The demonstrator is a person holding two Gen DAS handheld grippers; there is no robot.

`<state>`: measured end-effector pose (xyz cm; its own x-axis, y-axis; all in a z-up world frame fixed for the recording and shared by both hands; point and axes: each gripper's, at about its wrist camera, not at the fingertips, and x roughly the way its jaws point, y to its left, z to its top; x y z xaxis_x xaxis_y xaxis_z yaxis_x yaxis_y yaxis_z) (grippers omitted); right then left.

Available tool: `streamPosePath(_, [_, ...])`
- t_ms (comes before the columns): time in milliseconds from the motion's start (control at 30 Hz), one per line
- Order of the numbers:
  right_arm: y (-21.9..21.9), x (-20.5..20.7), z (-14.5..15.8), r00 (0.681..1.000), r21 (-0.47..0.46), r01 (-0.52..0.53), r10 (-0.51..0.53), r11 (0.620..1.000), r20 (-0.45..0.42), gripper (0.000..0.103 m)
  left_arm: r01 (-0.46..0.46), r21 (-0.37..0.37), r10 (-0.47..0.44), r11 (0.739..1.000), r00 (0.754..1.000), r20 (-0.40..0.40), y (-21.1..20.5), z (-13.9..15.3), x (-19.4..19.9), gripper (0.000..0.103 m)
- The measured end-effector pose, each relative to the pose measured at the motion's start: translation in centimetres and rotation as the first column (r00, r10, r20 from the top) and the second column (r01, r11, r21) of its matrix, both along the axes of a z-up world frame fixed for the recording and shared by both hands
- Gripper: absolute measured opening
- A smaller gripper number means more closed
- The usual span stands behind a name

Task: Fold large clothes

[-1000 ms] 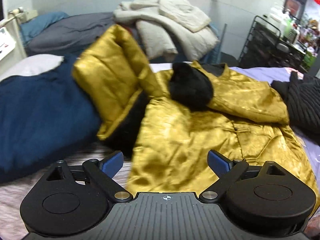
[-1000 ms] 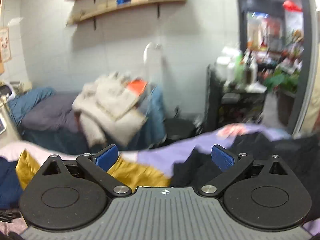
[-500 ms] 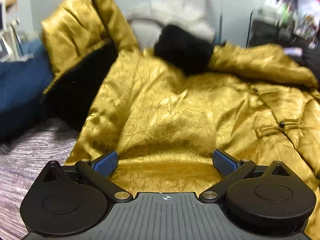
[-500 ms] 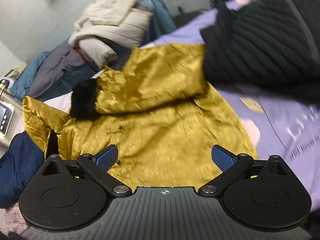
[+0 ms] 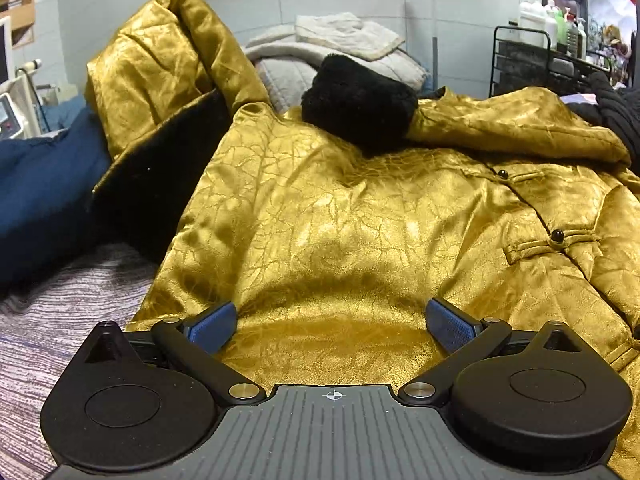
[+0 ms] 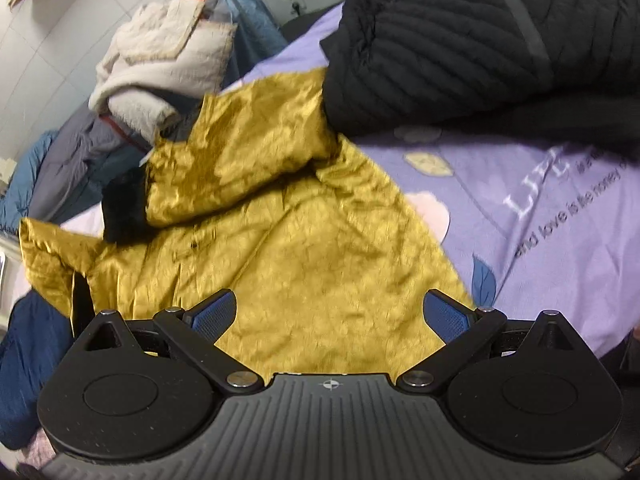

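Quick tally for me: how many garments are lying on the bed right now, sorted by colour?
Gold: 1, the gold jacket
Black: 1, the black puffer jacket
Navy: 1, the navy garment
Total: 3
The heap behind the bed is not counted.

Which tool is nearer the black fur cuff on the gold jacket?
Left. The left tool faces the black fur cuff across the jacket front; the right tool sees it farther off, leftward.
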<state>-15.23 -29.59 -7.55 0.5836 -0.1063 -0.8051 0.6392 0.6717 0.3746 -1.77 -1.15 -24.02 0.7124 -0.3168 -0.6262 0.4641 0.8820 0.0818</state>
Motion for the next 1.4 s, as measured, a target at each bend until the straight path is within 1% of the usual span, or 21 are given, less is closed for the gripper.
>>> streamPosePath(133, [1.2,0.1,0.4,0.999,0.030,-0.039,0.040,0.999,-0.033,0.100,0.001,0.001,-0.001,1.000,1.000,0.001,0.0,0.1,-0.1,0.103])
streamPosePath(300, [2.6,-0.7,2.5,0.994,-0.017,-0.090,0.088,0.996,-0.058,0.100,0.001,0.002,-0.001,1.000,1.000,0.001,0.1,0.2,-0.2,0.103])
streamPosePath(367, [2.7,-1.1,2.9,0.992,-0.036,-0.095,0.091,0.995,-0.084,0.100,0.001,0.001,-0.001,1.000,1.000,0.001,0.1,0.2,-0.2,0.103])
streamPosePath(433, [2.8,-1.4,3.3,0.990,-0.032,-0.102,0.098,0.994,-0.101,0.100,0.001,0.001,-0.001,1.000,1.000,0.001,0.1,0.2,-0.2,0.103])
streamPosePath(533, [2.9,-2.0,3.4,0.991,-0.032,-0.104,0.101,0.994,-0.088,0.101,0.001,0.001,-0.001,1.000,1.000,0.001,0.1,0.2,-0.2,0.103])
streamPosePath(700, [3.3,-1.5,1.8,0.990,0.055,-0.088,0.094,0.995,-0.107,0.101,0.001,0.001,-0.001,1.000,1.000,0.002,0.1,0.2,-0.2,0.103])
streamPosePath(767, [3.8,-1.0,1.7,0.989,0.076,-0.105,0.112,0.992,-0.097,0.101,0.001,0.001,-0.001,1.000,1.000,0.002,0.1,0.2,-0.2,0.103])
streamPosePath(833, [4.6,-0.4,2.0,0.984,0.051,-0.145,0.150,0.988,-0.101,0.101,0.001,0.001,-0.001,1.000,1.000,0.002,0.1,0.2,-0.2,0.103])
streamPosePath(933, [5.7,0.3,2.7,0.970,-0.013,-0.213,0.209,0.977,-0.125,0.101,0.001,0.001,-0.001,1.000,1.000,0.002,0.1,0.2,-0.2,0.103])
streamPosePath(1000, [6.1,0.5,2.9,0.964,-0.029,-0.239,0.234,0.971,-0.128,0.101,0.001,0.001,-0.001,1.000,1.000,0.002,0.1,0.2,-0.1,0.103])
streamPosePath(1233, [6.1,0.4,3.1,0.960,-0.027,-0.245,0.239,0.969,-0.149,0.101,0.001,0.001,-0.001,1.000,1.000,0.002,0.1,0.2,-0.2,0.103])
streamPosePath(1400, [6.3,0.3,3.4,0.951,-0.057,-0.265,0.251,0.963,-0.179,0.101,0.001,0.001,-0.001,1.000,1.000,0.002,0.1,0.2,-0.2,0.103])
